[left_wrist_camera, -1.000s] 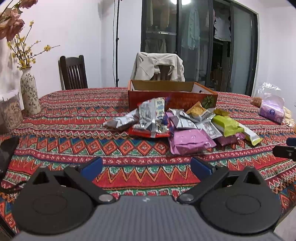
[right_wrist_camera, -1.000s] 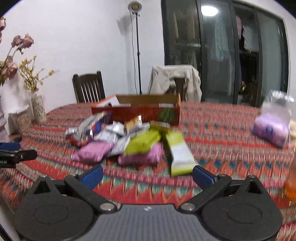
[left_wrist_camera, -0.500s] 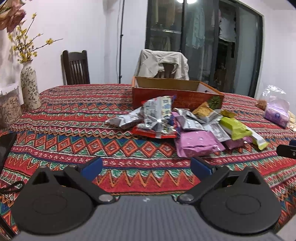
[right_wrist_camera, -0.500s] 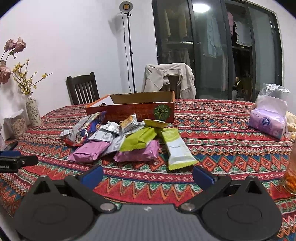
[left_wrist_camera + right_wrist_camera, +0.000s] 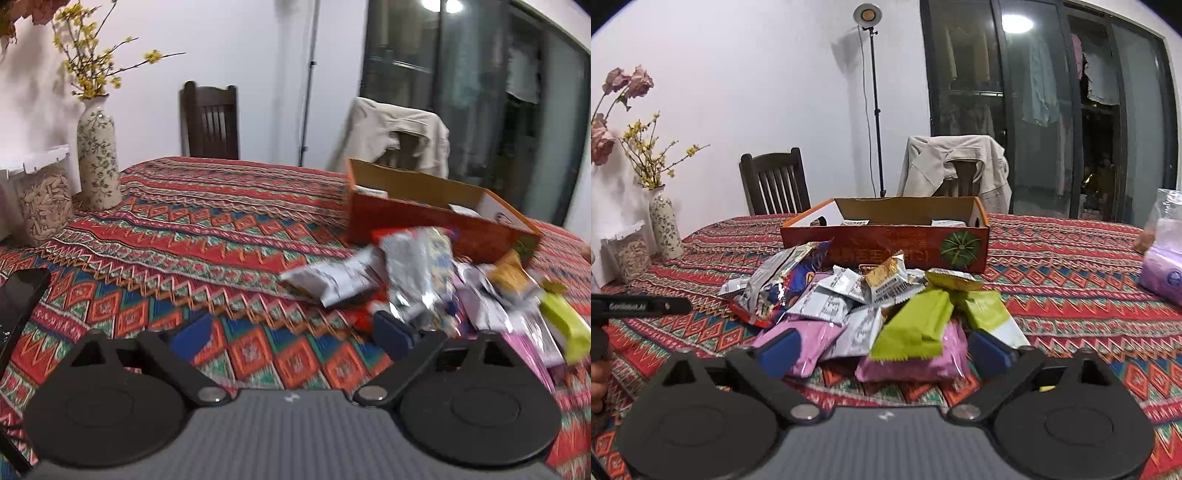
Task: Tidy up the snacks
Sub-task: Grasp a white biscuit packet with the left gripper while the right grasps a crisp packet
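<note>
Table under woven zigzag-pattern tablecloth (image 5: 1052,258), red/teal/orange. White wall, dark glass sliding doors (image 5: 1052,110), slatted wooden chair (image 5: 775,181), beige jacket (image 5: 955,166) draped on second chair. Ceramic floral vase (image 5: 96,155) near table edge. Snack pile (image 5: 871,299) of crinkly foil and matte pink, lime packets lies mid-table, touching open orange cardboard box (image 5: 886,240). Left gripper (image 5: 291,334) and right gripper (image 5: 882,349) both spread wide, holding nothing.
</note>
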Action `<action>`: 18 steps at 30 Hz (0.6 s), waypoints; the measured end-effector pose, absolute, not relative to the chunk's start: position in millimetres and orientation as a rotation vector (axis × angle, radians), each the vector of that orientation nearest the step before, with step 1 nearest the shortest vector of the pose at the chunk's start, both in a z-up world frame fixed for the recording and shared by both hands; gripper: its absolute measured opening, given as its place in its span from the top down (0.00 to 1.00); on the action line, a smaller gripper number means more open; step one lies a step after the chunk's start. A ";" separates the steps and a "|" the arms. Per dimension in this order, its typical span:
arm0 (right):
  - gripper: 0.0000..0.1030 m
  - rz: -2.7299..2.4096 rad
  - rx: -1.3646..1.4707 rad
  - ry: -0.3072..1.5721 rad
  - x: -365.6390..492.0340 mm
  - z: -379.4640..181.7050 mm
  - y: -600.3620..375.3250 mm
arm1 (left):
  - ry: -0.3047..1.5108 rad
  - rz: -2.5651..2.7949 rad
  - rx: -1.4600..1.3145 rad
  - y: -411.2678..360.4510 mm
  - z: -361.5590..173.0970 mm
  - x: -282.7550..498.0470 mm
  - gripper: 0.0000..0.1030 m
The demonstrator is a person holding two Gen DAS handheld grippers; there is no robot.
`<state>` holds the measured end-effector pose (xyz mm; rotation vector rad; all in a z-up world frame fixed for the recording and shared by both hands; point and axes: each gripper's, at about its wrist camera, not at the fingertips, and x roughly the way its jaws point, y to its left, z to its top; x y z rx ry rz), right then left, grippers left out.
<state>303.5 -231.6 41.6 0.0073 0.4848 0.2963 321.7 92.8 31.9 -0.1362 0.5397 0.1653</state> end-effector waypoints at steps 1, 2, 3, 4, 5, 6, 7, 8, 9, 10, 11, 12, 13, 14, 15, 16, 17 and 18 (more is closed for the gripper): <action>0.23 0.309 0.002 0.489 311.2 41.5 -229.0 | 0.539 0.158 -0.153 94.3 34.1 328.7 0.11; 0.30 0.317 -0.006 0.486 319.2 41.7 -226.4 | 0.539 0.151 -0.167 95.5 36.3 337.6 0.13; 0.31 0.320 -0.020 0.484 328.5 42.3 -222.4 | 0.542 0.150 -0.169 95.7 37.7 347.6 0.14; 0.31 0.321 -0.040 0.480 337.2 43.2 -218.3 | 0.555 0.157 -0.162 94.7 37.9 358.1 0.19; 0.32 0.318 -0.066 0.473 346.1 44.5 -214.0 | 0.571 0.166 -0.158 93.0 37.4 369.8 0.22; 0.32 0.315 -0.097 0.468 356.6 45.7 -208.3 | 0.580 0.163 -0.160 92.7 36.4 379.1 0.22; 0.32 0.314 -0.119 0.462 365.8 46.9 -204.0 | 0.596 0.168 -0.159 91.5 35.1 388.8 0.25; 0.32 0.313 -0.135 0.456 374.8 47.4 -200.1 | 0.605 0.173 -0.151 89.2 34.4 397.3 0.25; 0.32 0.315 -0.152 0.460 385.4 47.0 -196.0 | 0.600 0.166 -0.135 86.2 34.1 404.5 0.25; 0.33 0.315 -0.167 0.471 395.4 45.8 -192.0 | 0.596 0.162 -0.116 83.1 33.9 410.7 0.24; 0.34 0.312 -0.180 0.480 403.7 44.3 -188.6 | 0.594 0.161 -0.093 79.7 32.7 417.0 0.24; 0.35 0.313 -0.194 0.484 411.2 42.9 -185.1 | 0.597 0.161 -0.075 77.1 30.2 423.2 0.24; 0.35 0.314 -0.209 0.489 418.4 40.8 -181.3 | 0.611 0.170 -0.065 75.7 27.5 428.2 0.24; 0.36 0.311 -0.222 0.495 425.6 37.4 -177.1 | 0.626 0.181 -0.064 75.5 23.4 432.6 0.24; 0.39 0.309 -0.233 0.500 431.4 34.6 -173.9 | 0.642 0.186 -0.063 75.8 19.9 434.1 0.25; 0.41 0.306 -0.244 0.507 435.7 31.3 -171.1 | 0.652 0.180 -0.065 76.8 17.1 432.6 0.25; 0.45 0.306 -0.256 0.514 439.7 28.5 -168.4 | 0.647 0.169 -0.067 78.5 14.6 428.5 0.25; 0.49 0.308 -0.264 0.518 442.1 26.0 -166.9 | 0.646 0.166 -0.061 80.0 12.5 424.1 0.25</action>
